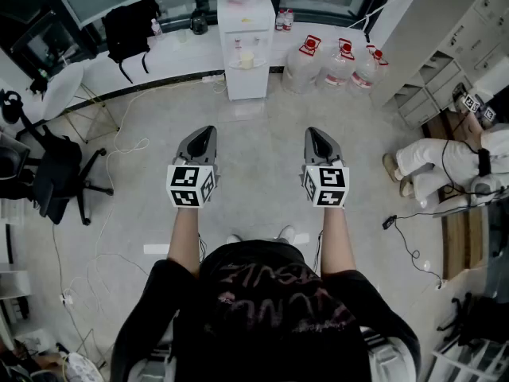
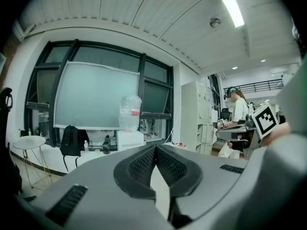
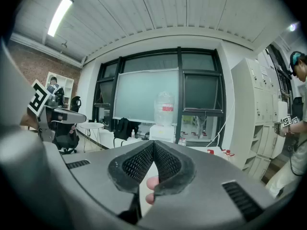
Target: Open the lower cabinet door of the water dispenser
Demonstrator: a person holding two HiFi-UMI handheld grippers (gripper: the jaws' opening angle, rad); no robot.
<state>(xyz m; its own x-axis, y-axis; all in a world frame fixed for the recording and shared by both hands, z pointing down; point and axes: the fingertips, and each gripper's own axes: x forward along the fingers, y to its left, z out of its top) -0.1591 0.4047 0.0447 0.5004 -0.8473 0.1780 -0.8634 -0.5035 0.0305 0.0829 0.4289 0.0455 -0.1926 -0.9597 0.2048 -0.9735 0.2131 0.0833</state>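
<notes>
The white water dispenser point(image 1: 246, 50) stands against the far counter with a clear bottle on top. Its lower cabinet door point(image 1: 246, 83) looks closed. My left gripper point(image 1: 207, 130) and right gripper point(image 1: 312, 132) hover side by side over the bare floor, well short of the dispenser and pointing toward it. Both are shut with nothing between the pads. In the left gripper view the dispenser point(image 2: 130, 139) shows far off, just left of the shut left gripper point(image 2: 156, 147). In the right gripper view the dispenser point(image 3: 162, 132) sits just above the shut right gripper point(image 3: 154, 143).
Three water jugs point(image 1: 338, 62) stand right of the dispenser. A black backpack point(image 1: 131, 24) rests on the counter at left. A black office chair point(image 1: 49, 173) and loose cables are at the left. A person point(image 1: 445, 164) crouches by the lockers point(image 1: 469, 38) at right.
</notes>
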